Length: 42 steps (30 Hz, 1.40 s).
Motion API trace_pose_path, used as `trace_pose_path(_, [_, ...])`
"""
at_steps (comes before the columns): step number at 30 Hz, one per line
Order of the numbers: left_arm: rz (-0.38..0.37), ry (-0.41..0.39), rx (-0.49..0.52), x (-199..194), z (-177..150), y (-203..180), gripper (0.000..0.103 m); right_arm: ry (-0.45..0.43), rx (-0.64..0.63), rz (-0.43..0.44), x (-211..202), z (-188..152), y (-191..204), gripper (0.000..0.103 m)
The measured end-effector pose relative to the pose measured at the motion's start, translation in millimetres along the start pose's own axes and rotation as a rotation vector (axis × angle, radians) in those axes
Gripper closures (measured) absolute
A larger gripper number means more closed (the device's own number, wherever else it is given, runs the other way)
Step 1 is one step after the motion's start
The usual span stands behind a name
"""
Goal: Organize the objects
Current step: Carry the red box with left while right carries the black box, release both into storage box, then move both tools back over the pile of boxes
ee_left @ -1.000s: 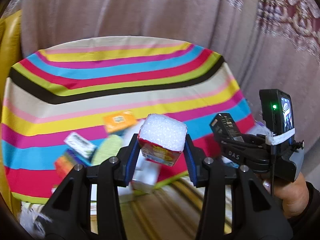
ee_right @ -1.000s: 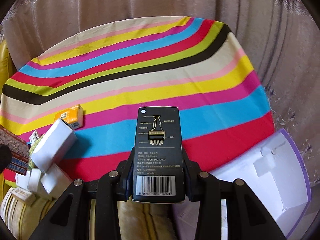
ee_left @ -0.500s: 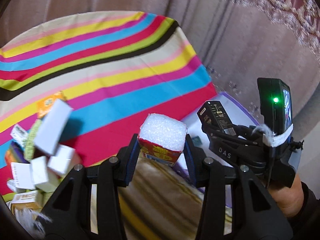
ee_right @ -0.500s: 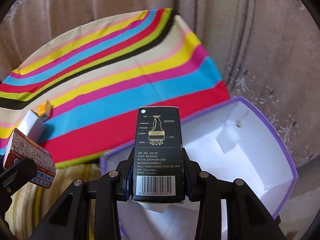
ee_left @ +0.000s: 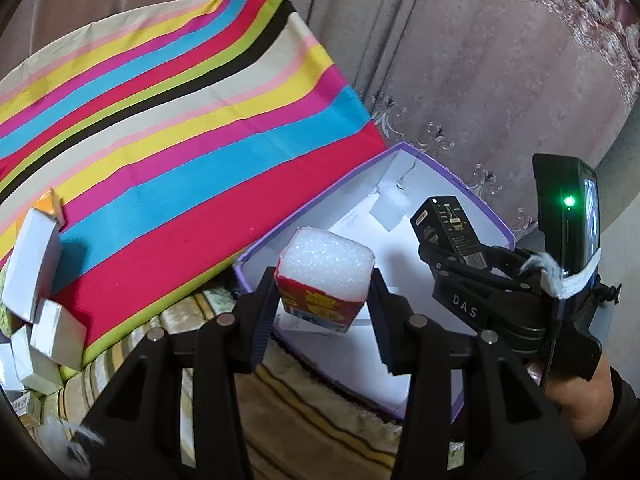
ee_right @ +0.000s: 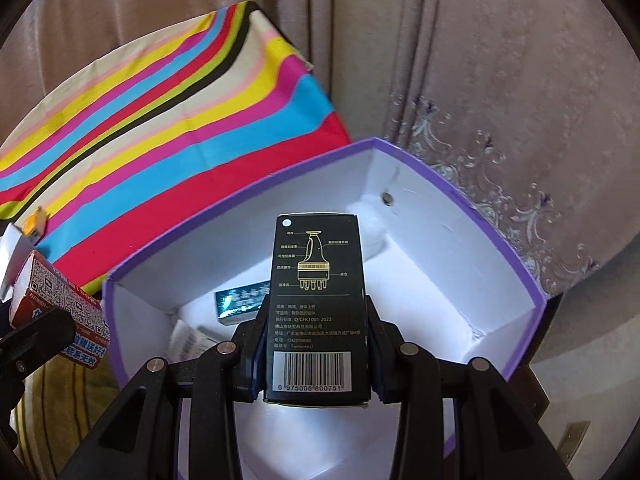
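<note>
My left gripper (ee_left: pixel 324 292) is shut on a small red carton (ee_left: pixel 320 308) with white foam showing at its top. It hangs over the near left corner of an open white box with a purple rim (ee_left: pixel 440 164). My right gripper (ee_right: pixel 314 344) is shut on a tall black box (ee_right: pixel 316 300) with a gold diagram and a barcode, above the middle of the purple-rimmed box (ee_right: pixel 240 196). A teal packet (ee_right: pixel 240 300) and a white item (ee_right: pixel 188 340) lie inside. The right gripper (ee_left: pixel 472 264) and its black box (ee_left: pixel 444 224) show in the left wrist view, and the red carton (ee_right: pixel 60 316) shows in the right wrist view.
A striped cloth (ee_left: pixel 180 120) covers the surface to the left. Several white cartons (ee_left: pixel 30 260) and an orange one (ee_left: pixel 52 204) lie at its left edge. Mauve curtains (ee_left: pixel 480 60) hang behind. A striped plush cover (ee_left: pixel 300 420) lies below the box.
Both grippers have swung right, from above the striped cloth to above the purple-rimmed box, each still holding its carton. The pile of cartons has slid to the left edge of view.
</note>
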State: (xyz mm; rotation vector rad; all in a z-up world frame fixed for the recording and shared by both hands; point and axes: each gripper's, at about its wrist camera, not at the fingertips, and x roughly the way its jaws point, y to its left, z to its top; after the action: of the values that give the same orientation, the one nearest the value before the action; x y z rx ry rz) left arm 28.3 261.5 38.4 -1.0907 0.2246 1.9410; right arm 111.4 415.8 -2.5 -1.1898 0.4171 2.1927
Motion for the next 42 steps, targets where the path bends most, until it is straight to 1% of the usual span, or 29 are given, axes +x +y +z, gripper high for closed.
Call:
trace_pose_path(1, [-0.005, 0.003, 0.004, 0.8, 0.9, -1.8, 0.054, 0.003, 0.007, -0.004, 0.1, -0.7, -2.8, 0.062])
trace_pose_path(2, [-0.006, 0.005, 0.01, 2.4, 2.0, -3.7, 0.05, 0.006, 0.014, -0.009, -0.3, -1.1, -5.2, 0.06])
trace_pose_path(3, [-0.002, 0.007, 0.015, 3.4, 2.5, -5.1, 0.047, 0.008, 0.019, -0.013, -0.7, -1.5, -6.5, 0.056])
trace_pose_path(4, [0.001, 0.008, 0.018, 4.0, 2.6, -6.3, 0.041, 0.008, 0.026, -0.013, -0.6, -1.3, -7.8, 0.05])
trace_pose_path(5, [0.0, 0.007, 0.02, 3.5, 2.5, -6.9, 0.037, 0.006, 0.033, -0.011, -0.9, -1.1, -8.9, 0.047])
trace_pose_path(7, [0.007, 0.005, 0.019, 4.0, 3.3, -6.0, 0.035, 0.002, 0.042, -0.007, -2.4, -0.5, -8.9, 0.04])
trace_pose_path(12, [0.065, 0.011, 0.002, 3.6, 1.8, 1.6, 0.033, -0.009, 0.024, 0.03, -6.8, 2.2, 3.0, 0.04])
trace_pose_path(16, [0.116, 0.008, -0.032, -3.3, -2.9, 16.7, 0.032, -0.012, -0.001, 0.067, -9.4, 3.1, 15.9, 0.04])
trace_pose_path(20, [0.164, 0.006, -0.078, -11.1, -9.8, 36.4, 0.032, -0.009, -0.036, 0.114, -13.2, 1.9, 38.3, 0.04])
trace_pose_path(24, [0.198, 0.0, -0.135, -23.2, -19.4, 58.4, 0.031, -0.006, -0.093, 0.156, -18.1, -1.2, 65.4, 0.04])
trace_pose_path(30, [0.245, -0.037, -0.238, -54.6, -41.4, 95.1, 0.03, 0.001, -0.174, 0.228, -27.8, -8.9, 104.9, 0.04])
trace_pose_path(35, [0.297, -0.075, -0.353, -88.1, -65.8, 130.0, 0.029, -0.001, -0.245, 0.27, -38.4, -15.1, 137.1, 0.04])
trace_pose_path(42, [0.39, -0.112, -0.47, -126.4, -101.3, 166.1, 0.028, 0.0, -0.327, 0.332, -48.9, -20.5, 175.7, 0.038])
